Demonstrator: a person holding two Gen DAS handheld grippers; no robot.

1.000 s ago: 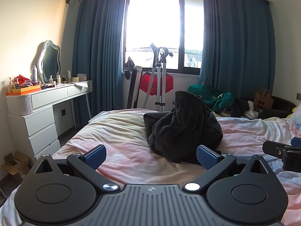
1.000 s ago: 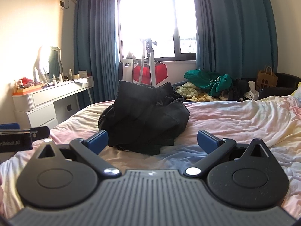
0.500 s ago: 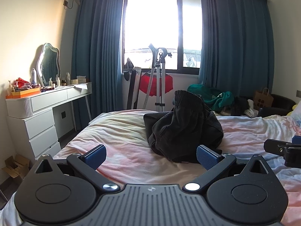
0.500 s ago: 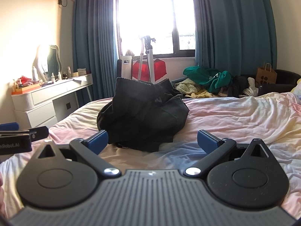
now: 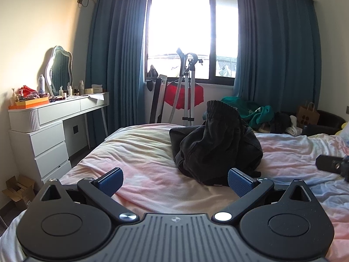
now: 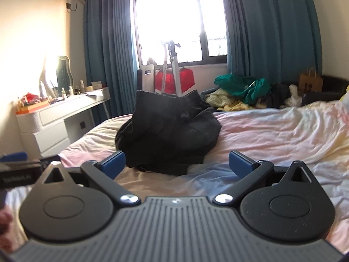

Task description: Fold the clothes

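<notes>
A crumpled dark grey garment [image 5: 218, 148] lies heaped on the bed [image 5: 139, 150], its elastic waistband sticking up. The right wrist view shows the same garment [image 6: 168, 131] just beyond the fingers. My left gripper [image 5: 175, 180] hovers low over the bed, open and empty, with the heap a little ahead and to the right. My right gripper [image 6: 177, 161] is open too, nothing between its blue pads [image 6: 240, 159], facing the heap's near edge. Each gripper shows at the edge of the other's view.
The bed has a rumpled pink and yellow sheet [image 6: 272, 131]. A white dresser [image 5: 50, 131] with a mirror and bottles stands left. A garment steamer stand [image 5: 187, 87] is by the window. A pile of green and other clothes [image 6: 244, 91] lies beyond the bed.
Both grippers have tilted up a little and drifted slightly; the right view now sits a bit closer to the heap. Both stay open. The garment has not moved.
</notes>
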